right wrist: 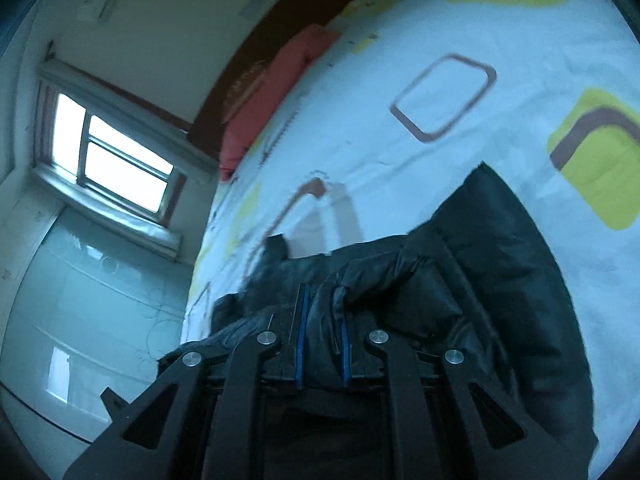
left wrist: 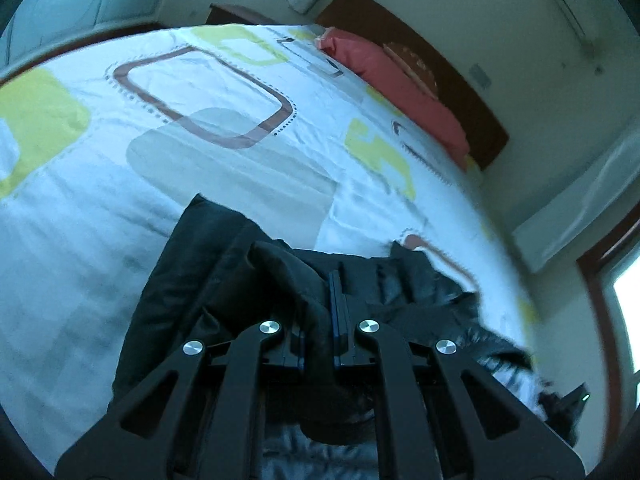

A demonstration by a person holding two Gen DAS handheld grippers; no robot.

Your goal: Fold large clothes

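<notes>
Both wrist cameras look closely down their fingers, sharing the bed (and red pillow).

Dim, bluish daylight enters through the window, which is blown out white. Motion blur smears the bedspread toward the frame edges; fisheye distortion curves walls, and corners vignette black.

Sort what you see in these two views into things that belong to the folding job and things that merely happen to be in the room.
Belongs to the job:
- black padded jacket
- left tongs, shut on the jacket
- right tongs, shut on the jacket
- patterned bedspread, the surface under the jacket

Just lying about:
- red pillow
- dark headboard
- window
</notes>
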